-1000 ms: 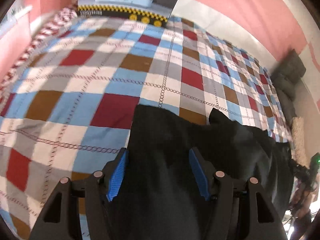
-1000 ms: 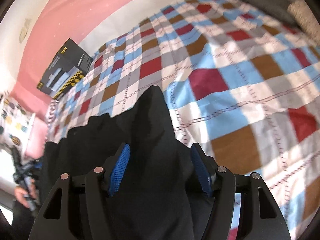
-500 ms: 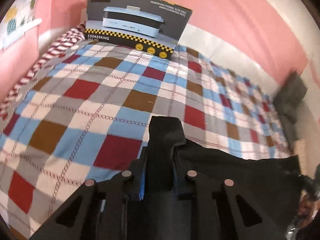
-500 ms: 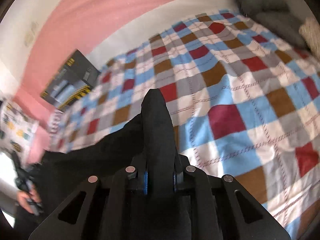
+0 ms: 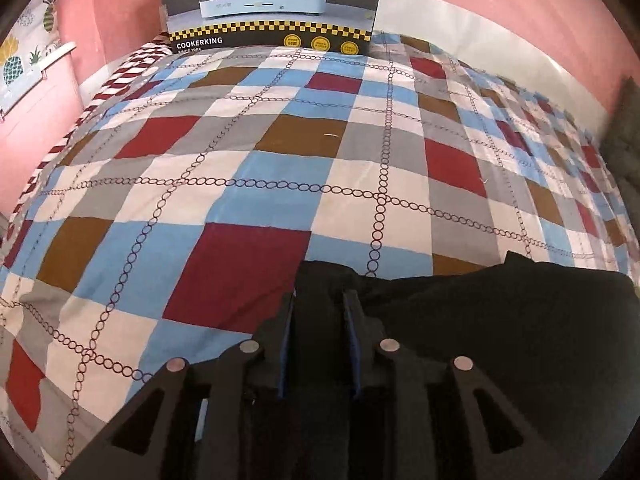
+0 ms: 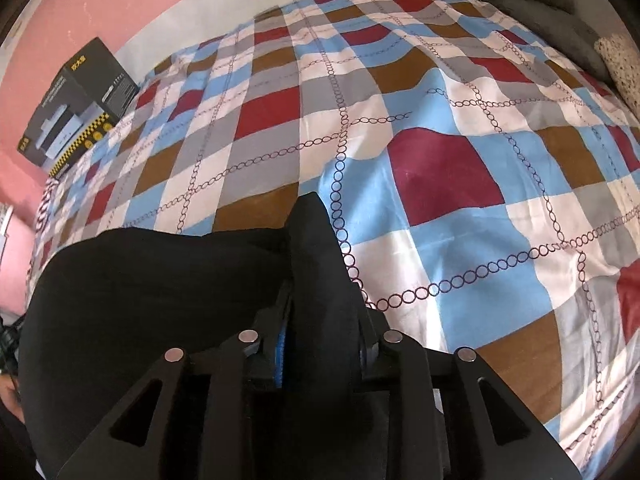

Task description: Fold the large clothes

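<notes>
While the bed [image 5: 280, 184] fills nearly all of both views, its cover is a quilt of red, blue, brown, grey and white squares with lines of small rings printed across it. Behind the bed stands a pink wall [image 5: 500, 4] with a white band along its lower part.

On the near edge of the bed lies the black garment [image 5: 520, 320], the biggest loose thing on it. It spreads as a wide dark mass between the two grippers; in the right wrist view the garment [image 6: 152, 292] reaches to the left side of the picture.

At the far end of the bed a dark cooker box [image 5: 272, 4] stands upright against the wall, with a yellow and black checked strip and the word COOKERKING on it. In the right wrist view the same box [image 6: 76, 108] is seen far away at the left. Grey cushions [image 6: 536, 4] lie at the far right corner of the bed.

The left gripper [image 5: 320, 320] has its fingers narrow, pressed on a raised fold of the black cloth that sticks out in front of them. The right gripper [image 6: 320, 320] is closed in the same way on another fold of the garment. The jaws of both have just been opening a little, with the cloth between them.
</notes>
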Demonstrator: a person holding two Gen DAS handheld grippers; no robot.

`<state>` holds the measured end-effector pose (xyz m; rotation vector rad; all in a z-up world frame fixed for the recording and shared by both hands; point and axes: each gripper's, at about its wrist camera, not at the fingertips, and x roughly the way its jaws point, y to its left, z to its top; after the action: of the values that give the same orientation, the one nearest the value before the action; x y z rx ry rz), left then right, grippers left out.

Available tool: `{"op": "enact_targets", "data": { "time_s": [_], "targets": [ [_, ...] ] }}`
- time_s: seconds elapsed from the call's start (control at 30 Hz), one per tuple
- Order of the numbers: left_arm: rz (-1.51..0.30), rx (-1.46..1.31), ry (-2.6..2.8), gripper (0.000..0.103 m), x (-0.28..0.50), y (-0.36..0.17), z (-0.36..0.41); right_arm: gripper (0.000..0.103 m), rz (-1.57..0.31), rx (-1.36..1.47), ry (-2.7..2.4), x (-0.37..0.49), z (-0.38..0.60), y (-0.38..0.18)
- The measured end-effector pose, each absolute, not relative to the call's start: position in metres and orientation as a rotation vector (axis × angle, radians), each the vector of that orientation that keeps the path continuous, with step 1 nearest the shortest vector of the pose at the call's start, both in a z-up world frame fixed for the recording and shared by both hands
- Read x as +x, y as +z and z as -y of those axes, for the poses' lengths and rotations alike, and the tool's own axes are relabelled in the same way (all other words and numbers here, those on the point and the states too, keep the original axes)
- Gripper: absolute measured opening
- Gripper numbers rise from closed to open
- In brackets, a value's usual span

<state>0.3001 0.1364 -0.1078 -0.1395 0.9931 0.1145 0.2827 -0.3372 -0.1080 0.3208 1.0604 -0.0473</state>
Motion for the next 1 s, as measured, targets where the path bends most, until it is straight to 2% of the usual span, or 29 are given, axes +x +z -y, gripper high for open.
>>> {"op": "enact_targets", "data": {
  "time_s": [0.03, 0.23, 0.43, 0.53, 0.7, 0.77, 1.0],
  "targets": [
    [-1.002, -0.142, 0.111, 0.028, 0.299, -0.106, -0.138, 0.03, -1.067, 0.32, -0.054, 0.282, 0.338, -0.105],
    [-0.97, -0.187, 0.114, 0.033, 0.285, -0.067, -0.152, 0.032, -0.959, 0.288, -0.068, 0.245, 0.338, -0.041],
    [-0.834, -0.231, 0.052, 0.033, 0.226, -0.006, -0.142, 0.032, -0.808, 0.212, 0.018, 0.169, 0.305, 0.012],
    [-0.777, -0.222, -0.059, 0.047, 0.173, 0.005, -0.103, 0.032, -0.791, 0.182, 0.037, 0.136, 0.278, 0.001],
    [-0.86, -0.069, -0.177, 0.049, 0.133, -0.049, -0.033, 0.032, -0.813, 0.156, -0.048, 0.124, 0.267, -0.056],
    [-0.817, -0.049, -0.16, 0.05, 0.134, -0.065, -0.029, 0.032, -0.787, 0.143, -0.113, 0.124, 0.278, -0.076],
    [-0.759, 0.002, -0.125, 0.05, 0.152, -0.083, -0.019, 0.032, -0.767, 0.122, -0.165, 0.131, 0.288, -0.091]
  ]
}}
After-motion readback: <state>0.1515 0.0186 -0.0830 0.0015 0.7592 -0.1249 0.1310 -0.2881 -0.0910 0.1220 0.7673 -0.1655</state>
